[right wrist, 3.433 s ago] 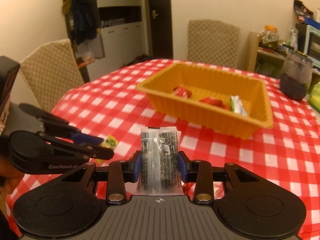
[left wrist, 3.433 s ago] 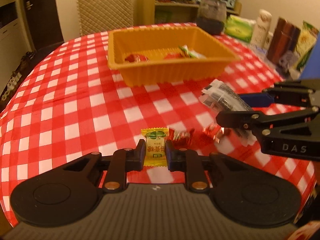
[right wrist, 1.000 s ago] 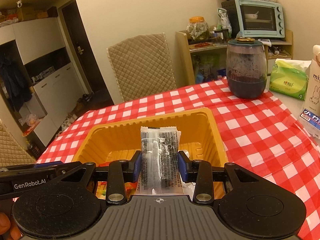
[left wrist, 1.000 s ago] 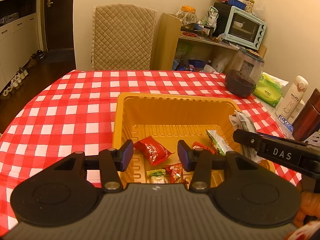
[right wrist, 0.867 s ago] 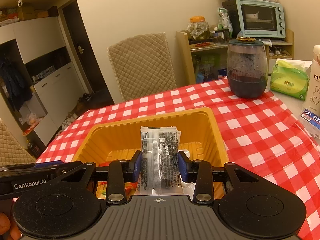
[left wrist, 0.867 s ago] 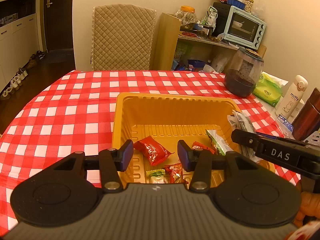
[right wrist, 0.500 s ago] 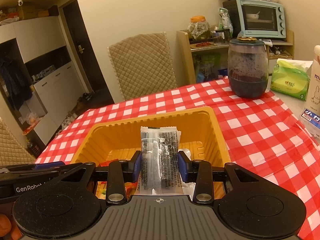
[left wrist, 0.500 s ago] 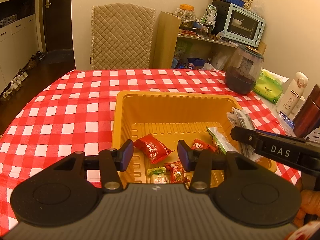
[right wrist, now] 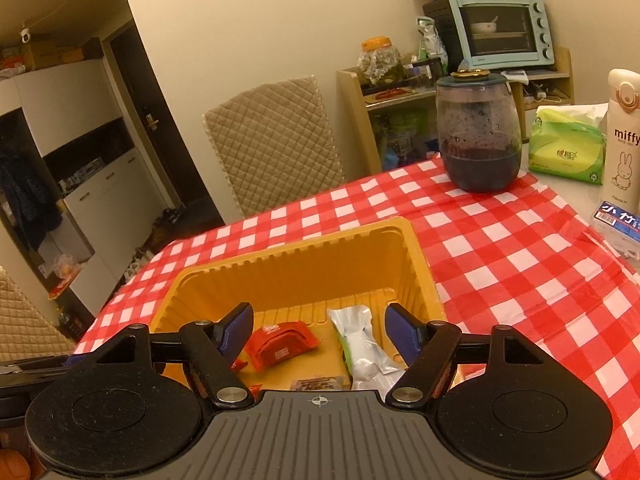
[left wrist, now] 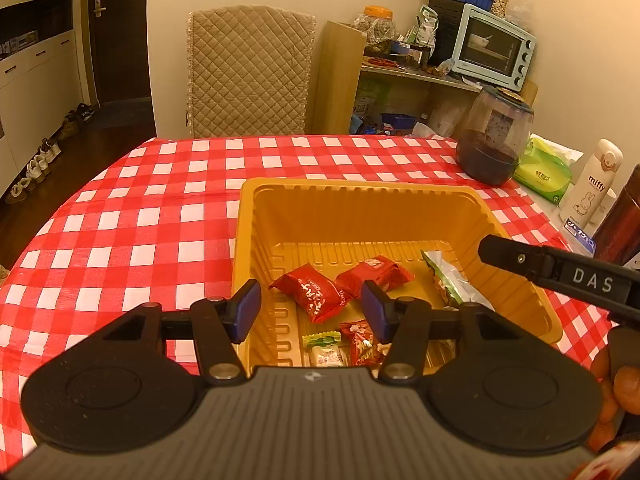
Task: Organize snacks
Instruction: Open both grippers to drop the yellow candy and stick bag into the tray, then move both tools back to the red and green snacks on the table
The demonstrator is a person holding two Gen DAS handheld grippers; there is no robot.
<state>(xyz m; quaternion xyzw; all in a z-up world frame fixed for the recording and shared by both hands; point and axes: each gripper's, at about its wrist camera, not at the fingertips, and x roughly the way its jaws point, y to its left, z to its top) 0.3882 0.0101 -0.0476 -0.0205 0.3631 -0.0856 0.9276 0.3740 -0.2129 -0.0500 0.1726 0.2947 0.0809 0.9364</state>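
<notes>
Red-and-white checked cloth covers the table, and on it sits the orange tray, with a dark jar and a green tissue pack well apart from it toward the wall. Half a second ago the right gripper was clamped on a clear black-speckled packet above the tray; now its jaws stand wide apart and empty, so I judge that packet was dropped in, though it is not clearly visible. Inside lie a green-and-white packet, two red packets and small candies. Likewise the left gripper hangs over the tray's near wall, jaws apart, holding nothing.
</notes>
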